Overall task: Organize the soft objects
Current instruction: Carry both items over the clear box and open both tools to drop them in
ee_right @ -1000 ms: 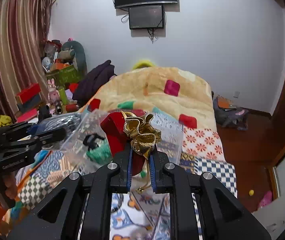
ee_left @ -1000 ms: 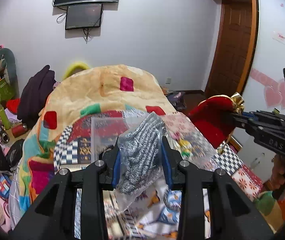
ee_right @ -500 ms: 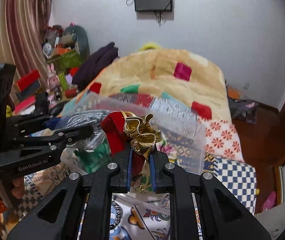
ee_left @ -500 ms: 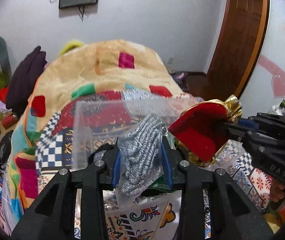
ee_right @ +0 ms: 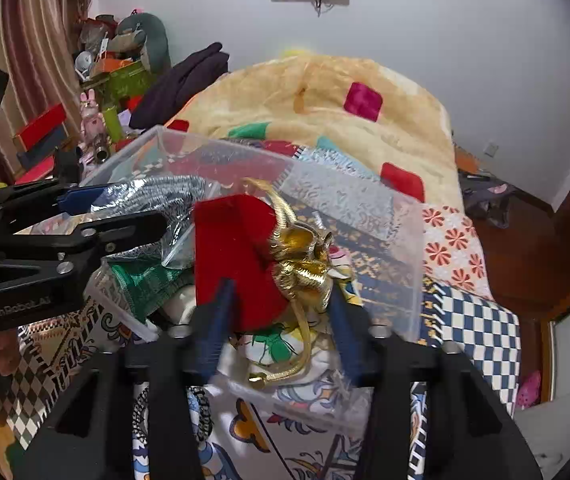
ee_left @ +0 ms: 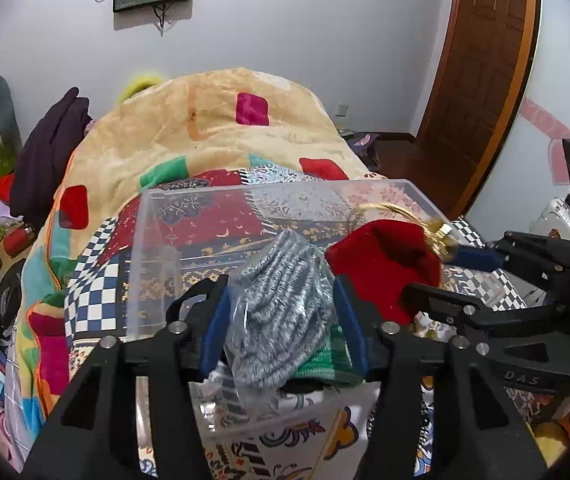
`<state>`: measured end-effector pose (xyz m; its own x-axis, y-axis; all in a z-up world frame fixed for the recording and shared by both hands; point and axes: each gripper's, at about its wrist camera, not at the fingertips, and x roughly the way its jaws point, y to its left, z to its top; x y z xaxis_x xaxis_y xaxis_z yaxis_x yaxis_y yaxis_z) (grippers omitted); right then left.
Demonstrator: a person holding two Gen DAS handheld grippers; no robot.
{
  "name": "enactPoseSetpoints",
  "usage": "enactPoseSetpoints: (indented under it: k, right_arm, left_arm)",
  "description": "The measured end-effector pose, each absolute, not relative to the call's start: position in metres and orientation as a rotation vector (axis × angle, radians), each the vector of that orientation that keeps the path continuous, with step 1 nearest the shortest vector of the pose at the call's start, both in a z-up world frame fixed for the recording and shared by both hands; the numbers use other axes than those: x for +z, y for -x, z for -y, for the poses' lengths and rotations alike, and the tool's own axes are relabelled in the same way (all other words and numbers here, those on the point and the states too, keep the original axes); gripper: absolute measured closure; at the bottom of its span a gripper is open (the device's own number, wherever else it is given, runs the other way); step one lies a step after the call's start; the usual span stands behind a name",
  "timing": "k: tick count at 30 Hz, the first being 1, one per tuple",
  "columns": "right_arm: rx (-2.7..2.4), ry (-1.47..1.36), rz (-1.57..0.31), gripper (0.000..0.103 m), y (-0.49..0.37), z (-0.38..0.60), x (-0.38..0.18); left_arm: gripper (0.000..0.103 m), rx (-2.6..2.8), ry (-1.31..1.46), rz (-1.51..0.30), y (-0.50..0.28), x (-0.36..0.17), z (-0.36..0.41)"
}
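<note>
A clear plastic bin [ee_left: 153, 248] [ee_right: 401, 280] sits on the patterned bedspread. My left gripper [ee_left: 283, 312] is shut on a grey knit item in a clear bag [ee_left: 285, 304], held over the bin's near side; it also shows in the right wrist view [ee_right: 157, 196]. My right gripper [ee_right: 281, 312] has opened around a red velvet pouch with a gold drawstring top [ee_right: 241, 264], which sits between the spread fingers over the bin. The pouch shows in the left wrist view [ee_left: 385, 264] too. Green fabric [ee_right: 141, 280] lies in the bin.
A beige blanket with coloured squares [ee_left: 213, 132] is heaped on the bed behind the bin. Cluttered shelves and toys [ee_right: 105, 80] stand at the left. A wooden door [ee_left: 481, 60] is at the right. Dark clothing [ee_left: 49, 148] lies beside the blanket.
Both grippers have moved down and forward over the clear bin. The right gripper's fingers have spread apart from the red pouch. The left gripper still holds the bagged grey knit.
</note>
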<state>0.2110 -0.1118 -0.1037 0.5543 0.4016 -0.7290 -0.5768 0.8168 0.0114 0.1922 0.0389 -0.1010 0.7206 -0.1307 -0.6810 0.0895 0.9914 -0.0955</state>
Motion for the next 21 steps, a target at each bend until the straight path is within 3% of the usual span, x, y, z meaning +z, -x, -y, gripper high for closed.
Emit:
enactPoseSetpoints:
  k: [4,9,13,17,21]
  right_arm:
    - [0.573,0.242,-0.778,0.043,-0.201,0.12,-0.093]
    - [0.538,0.234,-0.701,0.02,-0.177,0.136,-0.071]
    - [0.529,0.214,-0.639,0.014,-0.153,0.148,-0.05]
    - [0.528,0.177,-0.608,0.001,-0.132,0.161,-0.038]
    - [0.531,0.176,-0.627,0.0,-0.114,0.168,-0.044]
  left_arm:
    - [0.037,-0.109,0.038,-0.704,-0.176,-0.084,-0.037]
    - [0.019,-0.105,0.042,-0.629,-0.148,-0.06,-0.034]
    - [0.005,-0.082,0.041,-0.575,-0.124,-0.044,-0.031]
    - [0.002,-0.084,0.047,-0.555,-0.101,-0.036,-0.028]
    - [0.001,-0.097,0.054,-0.566,-0.08,-0.039,-0.024]
